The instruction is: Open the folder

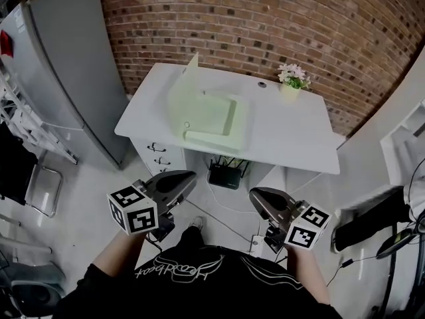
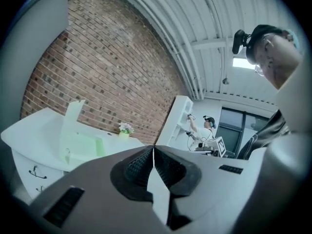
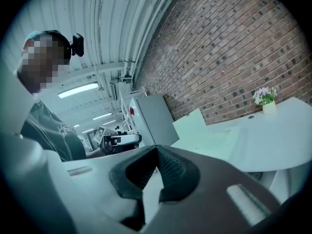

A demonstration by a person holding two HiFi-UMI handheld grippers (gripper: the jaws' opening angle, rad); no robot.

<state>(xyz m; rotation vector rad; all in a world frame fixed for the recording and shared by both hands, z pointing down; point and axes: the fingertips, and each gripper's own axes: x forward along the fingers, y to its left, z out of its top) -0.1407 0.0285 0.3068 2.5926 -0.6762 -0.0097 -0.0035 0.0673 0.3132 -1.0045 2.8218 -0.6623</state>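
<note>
A pale green folder point(image 1: 211, 117) lies on the white desk point(image 1: 292, 138), one flap point(image 1: 190, 72) standing upright at its far left. Both grippers hang well short of the desk, close to my body and above the floor. My left gripper point(image 1: 188, 177) is shut with nothing between its pads. My right gripper point(image 1: 255, 194) is also shut and empty. The left gripper view shows the folder point(image 2: 78, 144) far off to the left beyond the closed jaws point(image 2: 153, 148). In the right gripper view the folder point(image 3: 204, 129) lies on the desk to the right of the closed jaws point(image 3: 157, 148).
A small flower pot point(image 1: 292, 82) stands at the desk's far right, before a brick wall. Drawers point(image 1: 158, 155) and a black box point(image 1: 226, 175) sit under the desk. A tall grey cabinet point(image 1: 66, 65) stands left. Another person point(image 2: 208, 129) stands far off.
</note>
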